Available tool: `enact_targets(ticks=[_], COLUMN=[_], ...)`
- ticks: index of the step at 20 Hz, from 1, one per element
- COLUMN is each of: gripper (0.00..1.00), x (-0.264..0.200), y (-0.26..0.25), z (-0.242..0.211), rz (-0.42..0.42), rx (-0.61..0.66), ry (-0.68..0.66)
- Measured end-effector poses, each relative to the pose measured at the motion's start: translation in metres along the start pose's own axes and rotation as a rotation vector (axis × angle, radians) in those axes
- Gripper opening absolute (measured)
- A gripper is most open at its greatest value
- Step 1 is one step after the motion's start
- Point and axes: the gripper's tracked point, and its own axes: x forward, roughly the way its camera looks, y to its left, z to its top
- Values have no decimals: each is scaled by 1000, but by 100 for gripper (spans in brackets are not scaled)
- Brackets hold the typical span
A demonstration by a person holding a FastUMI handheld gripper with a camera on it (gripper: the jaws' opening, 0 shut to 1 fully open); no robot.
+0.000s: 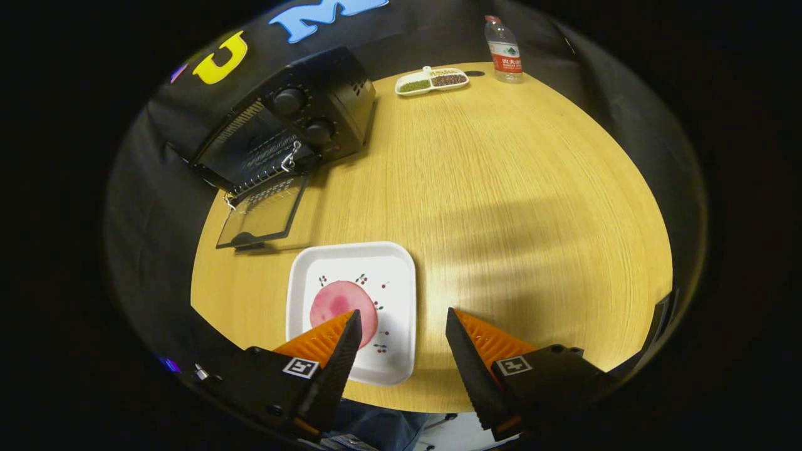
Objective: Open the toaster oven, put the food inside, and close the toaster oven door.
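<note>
One food slice (pixel 341 304) is lying on one white plate (pixel 391 275) near the bench (pixel 501 188) edge; my tool (pixel 403 326) is hovering released above it, bare wood stretching toward one toaster oven (pixel 294 125), door (pixel 263 213) down.
</note>
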Motion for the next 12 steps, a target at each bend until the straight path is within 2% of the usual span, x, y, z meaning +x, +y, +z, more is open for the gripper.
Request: enact_targets(ticks=[5,7,10,12], gripper=[79,76,44,33], x=[2,4,7,9], y=[1,-3,-2,-2], z=[1,-1,1,-1], rz=[4,-21,-32,-63], rx=[5,-10,0,-32], ry=[69,99,117,142])
